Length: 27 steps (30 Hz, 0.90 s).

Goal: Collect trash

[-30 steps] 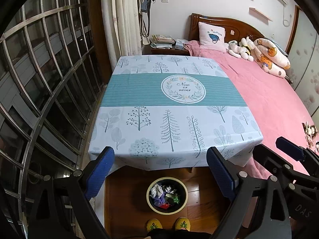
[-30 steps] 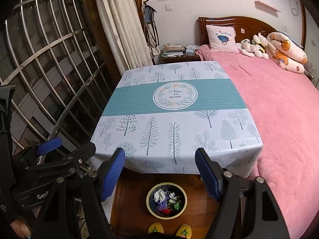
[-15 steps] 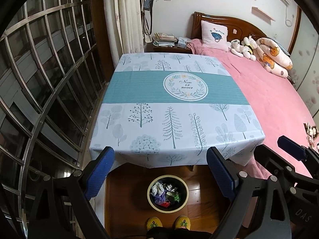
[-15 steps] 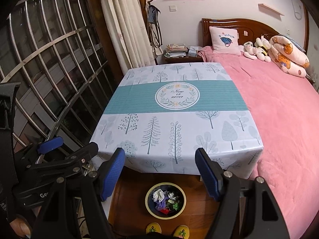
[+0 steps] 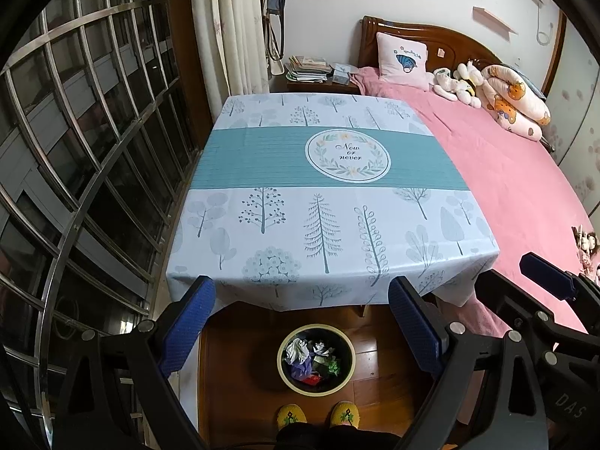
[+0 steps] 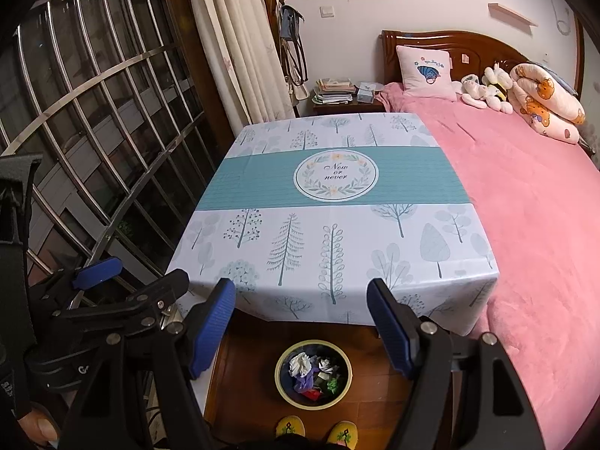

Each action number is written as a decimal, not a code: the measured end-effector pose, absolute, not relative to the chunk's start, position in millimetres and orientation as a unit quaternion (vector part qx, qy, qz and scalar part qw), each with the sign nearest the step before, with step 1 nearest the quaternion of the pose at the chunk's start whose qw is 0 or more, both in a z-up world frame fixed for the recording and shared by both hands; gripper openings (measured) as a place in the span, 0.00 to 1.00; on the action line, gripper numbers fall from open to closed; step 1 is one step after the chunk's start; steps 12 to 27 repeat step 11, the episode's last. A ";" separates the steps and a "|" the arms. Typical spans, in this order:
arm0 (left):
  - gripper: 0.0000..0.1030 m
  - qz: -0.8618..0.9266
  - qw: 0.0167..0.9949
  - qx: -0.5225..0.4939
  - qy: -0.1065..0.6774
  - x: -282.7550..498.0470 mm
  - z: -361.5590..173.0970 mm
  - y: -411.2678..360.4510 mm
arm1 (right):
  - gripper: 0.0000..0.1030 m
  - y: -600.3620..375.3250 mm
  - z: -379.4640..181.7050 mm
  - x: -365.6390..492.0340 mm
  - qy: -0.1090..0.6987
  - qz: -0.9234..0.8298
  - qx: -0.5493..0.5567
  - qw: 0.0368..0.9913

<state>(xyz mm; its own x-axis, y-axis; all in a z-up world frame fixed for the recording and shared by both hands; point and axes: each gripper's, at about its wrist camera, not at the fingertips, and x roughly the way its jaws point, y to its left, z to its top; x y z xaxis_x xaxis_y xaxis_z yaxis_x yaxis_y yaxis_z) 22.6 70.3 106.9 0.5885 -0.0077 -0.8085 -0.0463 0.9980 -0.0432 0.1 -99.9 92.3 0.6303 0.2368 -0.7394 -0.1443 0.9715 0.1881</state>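
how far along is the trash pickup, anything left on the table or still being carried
Looks about done. The bin on the floor holds crumpled paper and wrappers, and no trash shows on the tablecloth. Nothing is in hand: the left gripper and right gripper are both open and empty. No loose trash shows on the visible floor either.
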 end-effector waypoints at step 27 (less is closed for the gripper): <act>0.90 0.011 0.889 -0.030 0.457 22.4 101.5 69.6 | 0.71 -102.8 87.6 3.6 0.425 0.112 0.058 0.897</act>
